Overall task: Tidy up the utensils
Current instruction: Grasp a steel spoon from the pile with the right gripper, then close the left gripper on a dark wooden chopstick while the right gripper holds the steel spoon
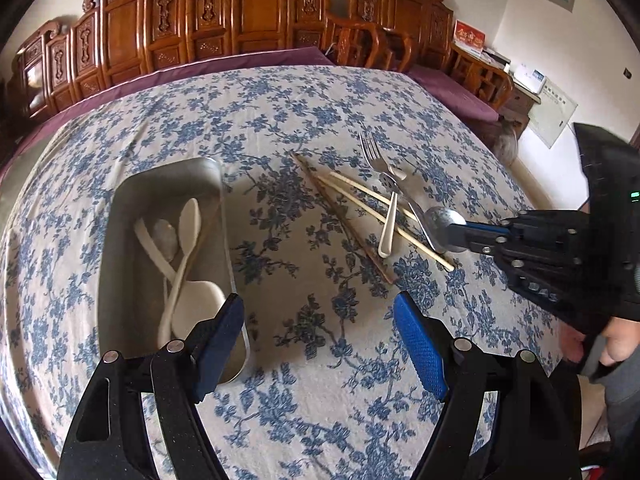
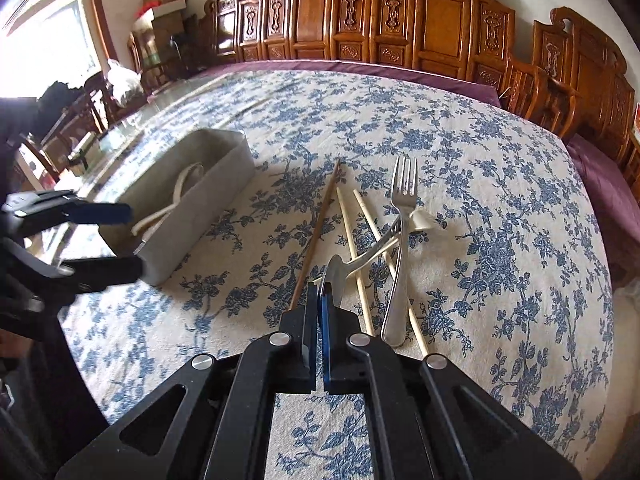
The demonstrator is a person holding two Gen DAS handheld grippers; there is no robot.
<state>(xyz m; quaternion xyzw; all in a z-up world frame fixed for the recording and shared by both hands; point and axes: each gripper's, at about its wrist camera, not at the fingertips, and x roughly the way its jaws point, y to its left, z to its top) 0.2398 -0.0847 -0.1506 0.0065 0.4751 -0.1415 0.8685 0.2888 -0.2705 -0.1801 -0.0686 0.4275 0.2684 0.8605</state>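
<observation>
1. My right gripper (image 2: 320, 296) is clamped tight on the bowl of a metal spoon (image 2: 335, 276). The pads pinch only the near edge of the bowl, edge-on. My judgement is that this thin, slick hold could let the spoon swivel or slip out on the way to the tray.

2. The spoon's handle runs away toward 1 o'clock from my right fingertips, and it seems to cross the fork (image 2: 400, 240) and the pale chopsticks (image 2: 362, 264). If I lift fast, I expect the handle may drag those pieces along or flick them across the tablecloth (image 2: 500, 208).

3. A small white spoon (image 2: 420, 220) lies just beside the fork's neck, at 1 o'clock from my right fingers. The dark chopsticks (image 2: 316, 240) lie at 12 o'clock, close to the pads, so they could get nudged too.

4. My left gripper (image 1: 320, 328) stands wide and holds nothing. It hangs over the cloth just beside the tray (image 1: 120, 208), whose near right corner sits by my left finger, at about 10 o'clock.

5. The tray already holds white spoons (image 1: 188, 240). A careless drop could bounce the metal spoon off them or off the rim.

6. In the left view, the spoon and the right gripper sit at 2 o'clock, well apart from my left fingers. Both hands may crowd each other near the tray.
</observation>
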